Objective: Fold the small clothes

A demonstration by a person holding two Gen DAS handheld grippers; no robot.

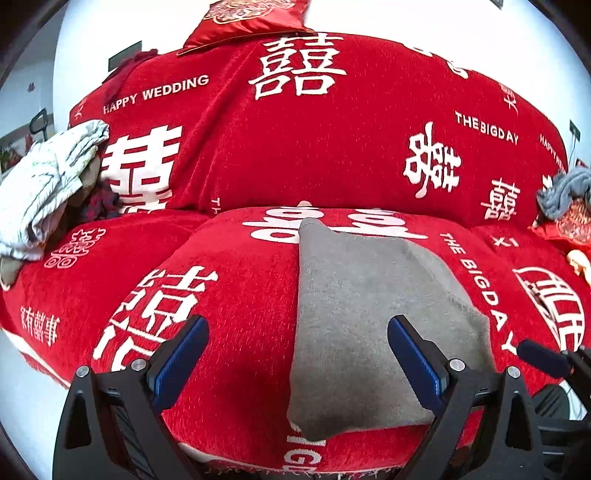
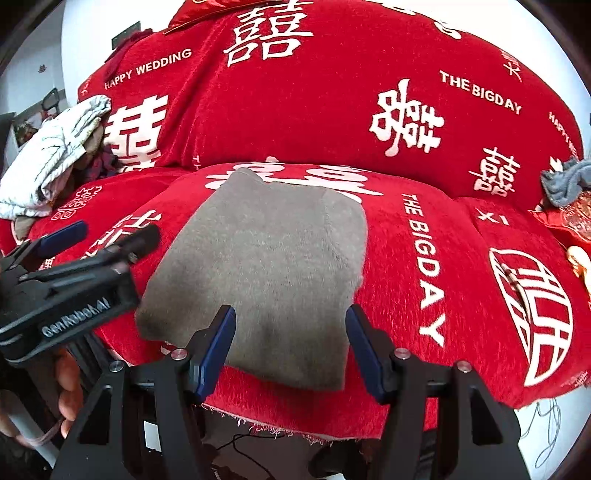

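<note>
A grey fuzzy garment (image 1: 362, 321) lies folded flat on the red sofa seat (image 1: 236, 295); it also shows in the right wrist view (image 2: 266, 266). My left gripper (image 1: 297, 326) is open and empty, held just above the seat at the garment's near left edge. My right gripper (image 2: 291, 317) is open and empty over the garment's near edge. The left gripper's body shows at the left of the right wrist view (image 2: 66, 288), held by a hand.
A pile of crumpled clothes (image 1: 44, 188) lies on the left of the sofa. A grey-blue cloth (image 1: 565, 192) and red items sit at the far right. A red cushion (image 1: 247, 18) rests on the sofa back. The sofa's front edge (image 2: 295, 428) is close below.
</note>
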